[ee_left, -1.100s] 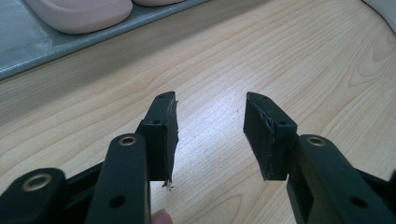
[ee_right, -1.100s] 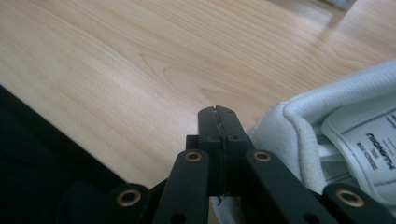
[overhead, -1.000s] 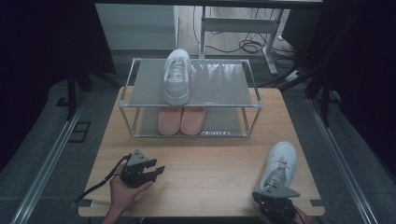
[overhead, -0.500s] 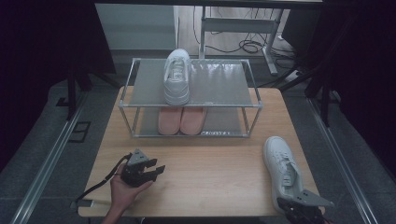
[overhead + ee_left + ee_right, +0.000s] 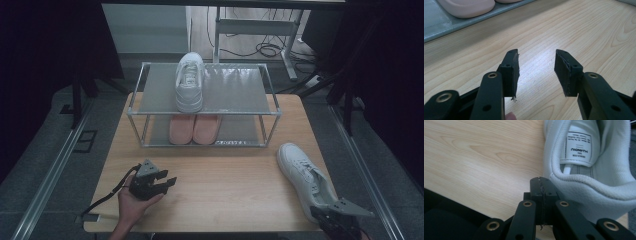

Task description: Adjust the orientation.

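The white sneaker lies on the wooden surface, in front of the shoe rack and off its right corner, heel toward the person. The right claw is pressed together, jaws flat against each other, touching the outside of the heel collar. The left claw rests in front of the rack's left half, spread and pinching nothing.

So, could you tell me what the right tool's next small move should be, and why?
Probably open its jaws and slide them over the heel collar of the white shoe: the right tool is shut on nothing, resting beside that collar, so it has no grip yet.
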Demonstrator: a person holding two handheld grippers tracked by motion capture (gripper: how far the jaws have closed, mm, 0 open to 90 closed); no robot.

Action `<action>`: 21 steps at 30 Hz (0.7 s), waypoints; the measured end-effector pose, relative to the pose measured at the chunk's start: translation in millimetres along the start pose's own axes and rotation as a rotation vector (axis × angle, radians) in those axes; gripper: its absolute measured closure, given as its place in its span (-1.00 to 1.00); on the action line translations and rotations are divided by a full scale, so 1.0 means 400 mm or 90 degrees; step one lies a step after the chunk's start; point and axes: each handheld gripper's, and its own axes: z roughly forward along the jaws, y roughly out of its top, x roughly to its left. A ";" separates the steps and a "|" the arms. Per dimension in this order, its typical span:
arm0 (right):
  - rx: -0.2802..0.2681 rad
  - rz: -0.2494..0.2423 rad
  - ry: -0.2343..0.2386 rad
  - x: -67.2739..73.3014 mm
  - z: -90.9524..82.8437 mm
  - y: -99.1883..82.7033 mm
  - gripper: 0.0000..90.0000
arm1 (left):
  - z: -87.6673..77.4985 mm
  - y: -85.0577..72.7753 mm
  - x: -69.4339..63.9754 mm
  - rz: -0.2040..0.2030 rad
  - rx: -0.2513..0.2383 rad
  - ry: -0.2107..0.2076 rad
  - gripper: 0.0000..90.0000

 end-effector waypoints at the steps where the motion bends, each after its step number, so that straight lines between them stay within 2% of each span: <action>1: 0.000 0.003 -0.002 -0.006 -0.001 -0.001 1.00 | 0.000 0.000 0.000 -0.001 0.000 0.000 0.23; 7: 0.000 0.013 -0.012 -0.030 -0.001 -0.006 1.00 | 0.002 0.000 0.000 -0.002 0.001 -0.001 0.23; 9: -0.005 0.011 -0.002 -0.027 -0.002 -0.005 1.00 | 0.001 0.000 0.000 -0.002 0.000 -0.001 0.23; 10: -0.015 0.013 0.012 -0.025 -0.006 -0.001 1.00 | 0.001 0.001 0.000 -0.002 -0.001 0.000 0.23; 12: -0.039 0.006 0.036 -0.019 -0.021 0.018 1.00 | 0.000 0.001 0.001 -0.002 -0.001 0.001 0.23; 15: -0.066 -0.003 0.038 -0.025 -0.042 0.053 1.00 | -0.001 0.001 0.001 -0.002 -0.001 0.001 0.23; 21: -0.109 -0.015 0.039 -0.079 -0.067 0.131 1.00 | -0.001 0.000 0.001 -0.001 0.000 0.003 0.23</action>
